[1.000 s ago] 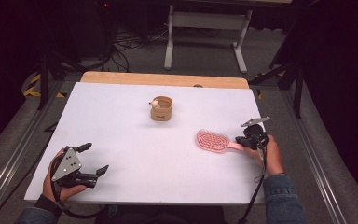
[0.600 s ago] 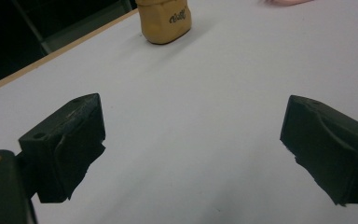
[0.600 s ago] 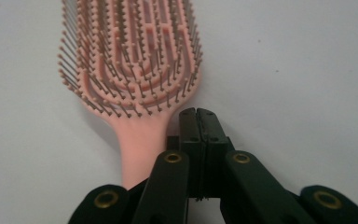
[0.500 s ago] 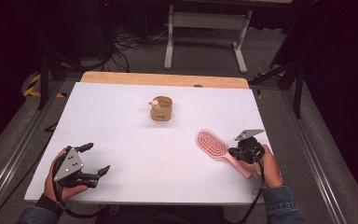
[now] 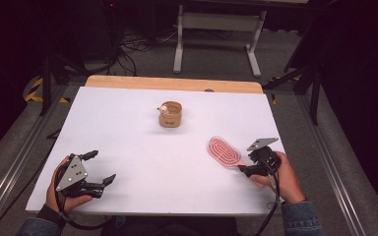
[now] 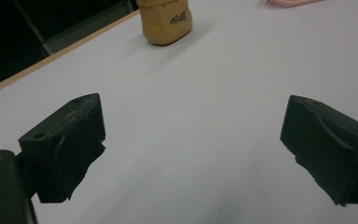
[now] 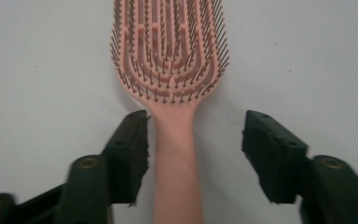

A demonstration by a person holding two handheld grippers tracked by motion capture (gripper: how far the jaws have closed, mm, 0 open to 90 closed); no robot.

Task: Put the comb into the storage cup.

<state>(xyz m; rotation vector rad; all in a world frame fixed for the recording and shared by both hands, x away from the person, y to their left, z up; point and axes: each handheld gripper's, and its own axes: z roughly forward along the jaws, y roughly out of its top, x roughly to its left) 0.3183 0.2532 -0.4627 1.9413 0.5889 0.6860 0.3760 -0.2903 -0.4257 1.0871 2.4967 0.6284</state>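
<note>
A pink hairbrush point(image 5: 224, 151) lies bristles up on the white table point(image 5: 128, 137) at the right. In the right gripper view its head point(image 7: 168, 46) points away and its handle runs back between the jaws. My right gripper point(image 5: 243, 169) point(image 7: 193, 135) has just been opening its jaws; they stand on both sides of the handle without pressing it. My left gripper point(image 5: 102, 166) point(image 6: 191, 144) rests open near the front left corner, nothing between its jaws.
A tan cup point(image 5: 170, 114) point(image 6: 164, 21) with a small pale thing at its rim stands mid-table toward the back. A wooden strip point(image 5: 172, 83) edges the far side. Beyond it are a metal stand point(image 5: 216, 29) and floor cables.
The right hand came toward the near edge, swinging the brush handle with it. Its jaws, shut on the handle before, now stand apart. The left hand has not moved.
</note>
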